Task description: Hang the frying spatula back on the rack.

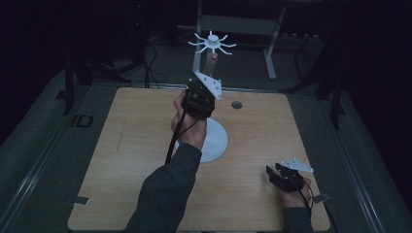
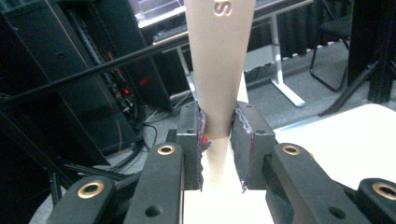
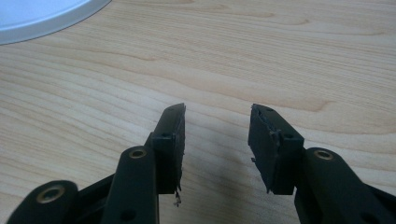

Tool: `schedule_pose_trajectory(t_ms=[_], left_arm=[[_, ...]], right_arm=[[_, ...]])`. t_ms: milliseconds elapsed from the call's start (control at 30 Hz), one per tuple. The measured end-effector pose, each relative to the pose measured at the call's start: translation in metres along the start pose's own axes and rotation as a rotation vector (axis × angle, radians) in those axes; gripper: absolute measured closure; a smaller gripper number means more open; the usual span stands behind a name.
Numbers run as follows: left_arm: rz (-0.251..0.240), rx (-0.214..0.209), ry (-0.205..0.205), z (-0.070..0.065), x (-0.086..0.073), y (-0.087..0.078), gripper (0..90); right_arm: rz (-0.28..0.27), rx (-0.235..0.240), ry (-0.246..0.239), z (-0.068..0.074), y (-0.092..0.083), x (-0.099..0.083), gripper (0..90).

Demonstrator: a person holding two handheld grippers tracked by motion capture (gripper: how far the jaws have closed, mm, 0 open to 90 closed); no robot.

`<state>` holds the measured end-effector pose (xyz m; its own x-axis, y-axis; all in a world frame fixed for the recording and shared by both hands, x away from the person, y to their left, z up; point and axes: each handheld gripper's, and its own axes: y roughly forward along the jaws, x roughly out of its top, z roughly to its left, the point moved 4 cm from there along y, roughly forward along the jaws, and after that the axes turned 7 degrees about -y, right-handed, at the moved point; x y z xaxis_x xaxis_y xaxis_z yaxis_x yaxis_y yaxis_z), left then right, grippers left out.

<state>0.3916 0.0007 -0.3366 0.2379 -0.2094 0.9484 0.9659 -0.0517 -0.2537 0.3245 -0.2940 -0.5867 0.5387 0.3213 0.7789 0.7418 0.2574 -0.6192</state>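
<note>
Gripping the beige handle [image 2: 219, 93], left tongs [image 2: 218, 140] should stay clenched, lifting straight; right tongs [image 3: 217, 144] released over counter [image 3: 280, 56].

A tall stand [image 1: 212, 68] rises upright from the middle of the wooden surface [image 1: 126, 145]; its tan tapered post [image 2: 219, 74] sits on a round white base [image 1: 216, 143]; a white spoked crown [image 1: 212, 42] tops it.

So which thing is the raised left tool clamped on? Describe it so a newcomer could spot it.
Start at the wooden table and find the round white base near its middle. Above it the left tool pinches a beige tapered handle. It widens upward, bears an embossed "S", and stands below the white spoked hanger top.
</note>
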Motion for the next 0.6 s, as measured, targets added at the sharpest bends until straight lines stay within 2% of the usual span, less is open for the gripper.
schedule_pose_trajectory(t_ms=[600], left_arm=[[-0.022, -0.072, -0.006, -0.0011, -0.0037, -0.002, 59.8]], right_arm=[[0.0, 0.001, 0.0, 0.0002, 0.0001, -0.0002, 55.1]])
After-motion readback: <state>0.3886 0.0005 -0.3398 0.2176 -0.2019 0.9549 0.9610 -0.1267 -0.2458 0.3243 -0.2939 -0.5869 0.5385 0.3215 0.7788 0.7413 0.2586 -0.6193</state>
